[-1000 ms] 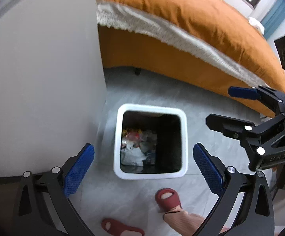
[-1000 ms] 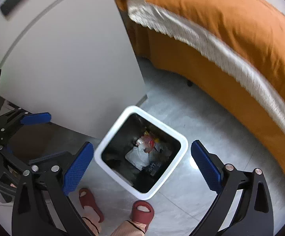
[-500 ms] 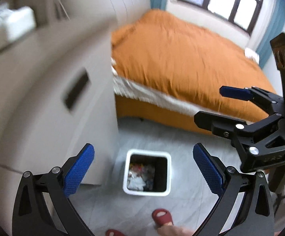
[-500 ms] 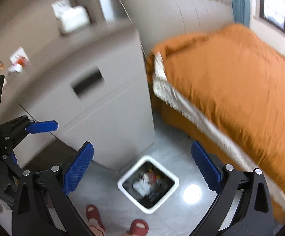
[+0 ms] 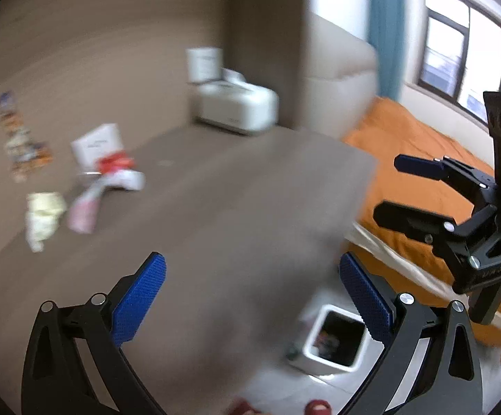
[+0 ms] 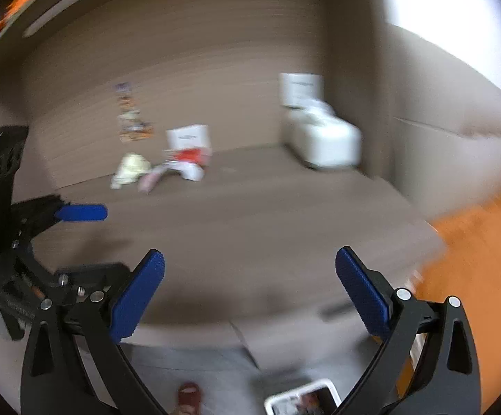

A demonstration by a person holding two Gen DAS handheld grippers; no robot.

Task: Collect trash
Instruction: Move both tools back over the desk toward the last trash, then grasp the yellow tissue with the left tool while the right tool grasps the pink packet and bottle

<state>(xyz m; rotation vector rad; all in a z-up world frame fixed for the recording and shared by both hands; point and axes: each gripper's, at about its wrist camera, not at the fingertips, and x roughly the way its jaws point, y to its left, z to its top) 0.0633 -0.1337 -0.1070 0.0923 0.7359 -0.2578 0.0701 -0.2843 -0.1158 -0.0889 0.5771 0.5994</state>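
Left wrist view first: the left gripper (image 5: pixel 252 294) stands wide open with nothing between its blue pads, and the white trash bin (image 5: pixel 333 342) sits on the floor at about 5 o'clock, just beside the right-hand pad, with litter inside. The right gripper (image 5: pixel 388 186) shows at 3 o'clock, also spread apart and empty. Beyond the pads lies the brown tabletop (image 5: pixel 233 207). At 10 o'clock on it, well apart from the pads, lies the trash: a crumpled yellowish wrapper (image 5: pixel 43 214), a pink wrapper (image 5: pixel 82 212) just beside it, and a red and white packet (image 5: pixel 117 169) behind, in front of a small white card (image 5: pixel 96 143). Farther back at 12 o'clock stands a white tissue box (image 5: pixel 240 107). An orange bed (image 5: pixel 423 159) fills the 2 o'clock side.

Right wrist view: the right gripper (image 6: pixel 250 297) gapes wide and empty, the bin (image 6: pixel 302 399) at 6 o'clock, and the same trash cluster lies far off at 11 o'clock. Both views are blurred.
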